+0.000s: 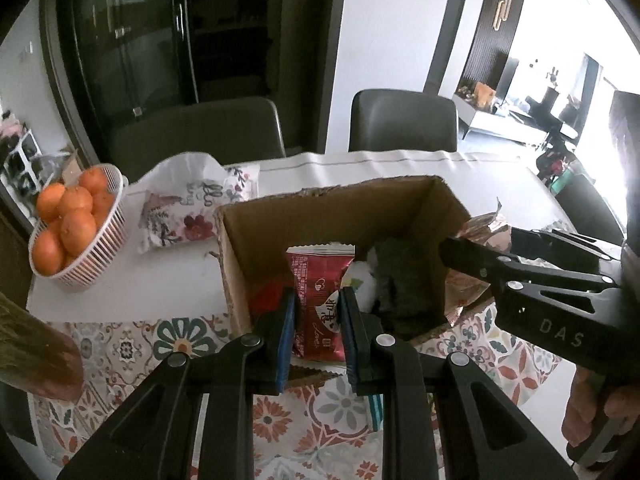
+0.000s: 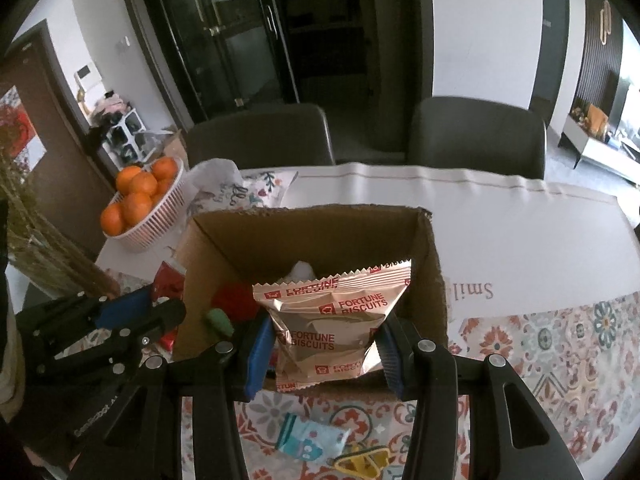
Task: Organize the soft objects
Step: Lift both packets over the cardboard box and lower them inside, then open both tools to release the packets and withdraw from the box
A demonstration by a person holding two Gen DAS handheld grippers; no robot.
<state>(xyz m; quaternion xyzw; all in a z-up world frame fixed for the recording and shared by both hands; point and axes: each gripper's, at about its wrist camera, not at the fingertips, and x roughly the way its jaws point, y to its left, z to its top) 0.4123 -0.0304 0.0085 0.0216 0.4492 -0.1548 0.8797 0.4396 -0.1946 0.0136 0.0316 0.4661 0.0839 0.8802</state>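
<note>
An open cardboard box (image 1: 312, 204) (image 2: 296, 232) stands on the table. My left gripper (image 1: 317, 308) is shut on a red snack packet (image 1: 320, 300), held upright over the box's near edge. My right gripper (image 2: 326, 332) is shut on a pale Fortune Biscuits packet (image 2: 332, 312), also upright above the near wall. Inside the box lie a red soft thing (image 2: 234, 300), a green piece (image 2: 219, 322), something white (image 2: 301, 270) and a dark grey fuzzy object (image 1: 404, 276). The right gripper's body (image 1: 552, 292) shows at the right of the left wrist view; the left gripper's body (image 2: 100, 328) shows at the left of the right wrist view.
A white basket of oranges (image 1: 70, 232) (image 2: 140, 204) and a floral cloth bag (image 1: 188, 208) sit left of the box. A light blue packet (image 2: 308, 440) and a yellow clip (image 2: 362, 462) lie on the patterned mat. Two grey chairs (image 2: 476, 136) stand behind the table. Dried stalks (image 2: 44, 248) rise at left.
</note>
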